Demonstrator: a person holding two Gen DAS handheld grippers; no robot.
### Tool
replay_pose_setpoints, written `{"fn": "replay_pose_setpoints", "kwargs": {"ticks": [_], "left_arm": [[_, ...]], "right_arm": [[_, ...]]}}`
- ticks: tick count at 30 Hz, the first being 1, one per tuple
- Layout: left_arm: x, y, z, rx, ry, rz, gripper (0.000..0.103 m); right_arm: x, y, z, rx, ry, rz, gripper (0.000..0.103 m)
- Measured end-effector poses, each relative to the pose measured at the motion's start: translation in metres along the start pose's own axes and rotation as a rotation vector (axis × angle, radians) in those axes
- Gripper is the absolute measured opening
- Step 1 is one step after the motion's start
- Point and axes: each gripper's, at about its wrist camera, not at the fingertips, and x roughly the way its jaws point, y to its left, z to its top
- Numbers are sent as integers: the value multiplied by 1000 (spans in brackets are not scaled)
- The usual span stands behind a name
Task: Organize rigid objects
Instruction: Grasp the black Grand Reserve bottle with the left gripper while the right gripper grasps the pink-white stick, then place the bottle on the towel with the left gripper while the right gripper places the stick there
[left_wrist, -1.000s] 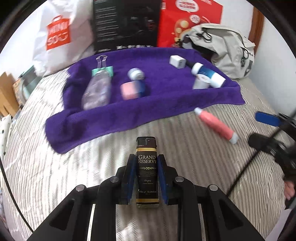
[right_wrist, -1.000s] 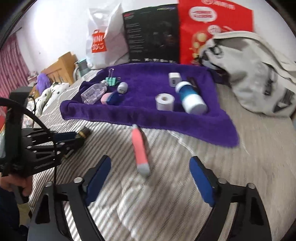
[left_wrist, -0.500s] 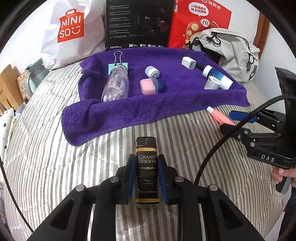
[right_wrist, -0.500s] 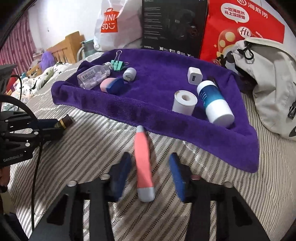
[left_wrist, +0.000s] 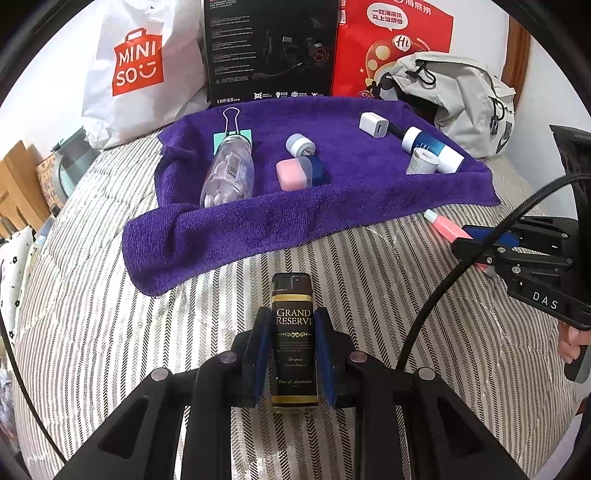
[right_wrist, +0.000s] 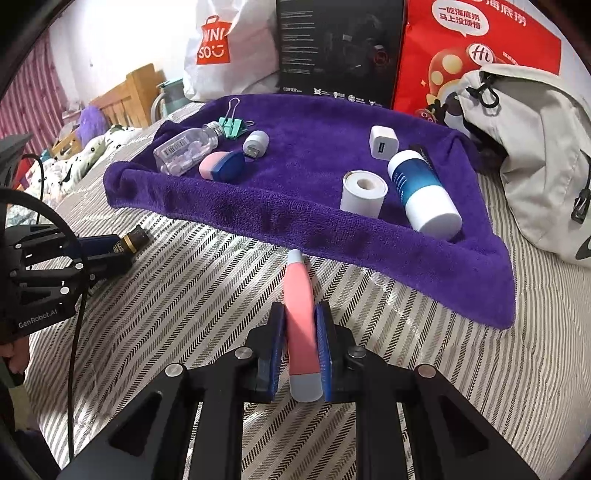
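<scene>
Gripping the stiff little bottle (left_wrist: 294, 347) in my left gripper (left_wrist: 293, 354) fingers at mid-label, I judge its glossy sides slippery. My right gripper (right_wrist: 301, 347) fingers pinch the light, rigid pink tube (right_wrist: 301, 314) near its grey cap, both low over the bed (left_wrist: 110, 332) before the purple towel (left_wrist: 258, 221).

The striped bedcover (right_wrist: 192, 280) in front of the purple towel (right_wrist: 314, 155) is open, so a gripper can pass there between both tools. On the towel, the middle part is free. Its left end is blocked by the pill bottle (right_wrist: 184, 149), the binder clip (right_wrist: 232, 125) and the pink-and-blue case (right_wrist: 221, 166). The right end is crowded by the paper roll (right_wrist: 364, 192), the blue-and-white bottle (right_wrist: 421, 192) and the white charger (right_wrist: 384, 142). Behind the far edge stand bags and a black box (right_wrist: 340, 48); the grey backpack (right_wrist: 535, 147) closes the right side.
</scene>
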Motion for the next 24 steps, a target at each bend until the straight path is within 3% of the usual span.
{"fn": "replay_pose_setpoints", "kwargs": {"ticks": [9,24], "left_arm": [[-16,18,-2,-44,7,-53,23],[-38,32,21,-78,-31,-120,23]], "right_arm": [[-12,-2,-9,9,52,22,17],[-37,-5,-2,34,24,78,17]]}}
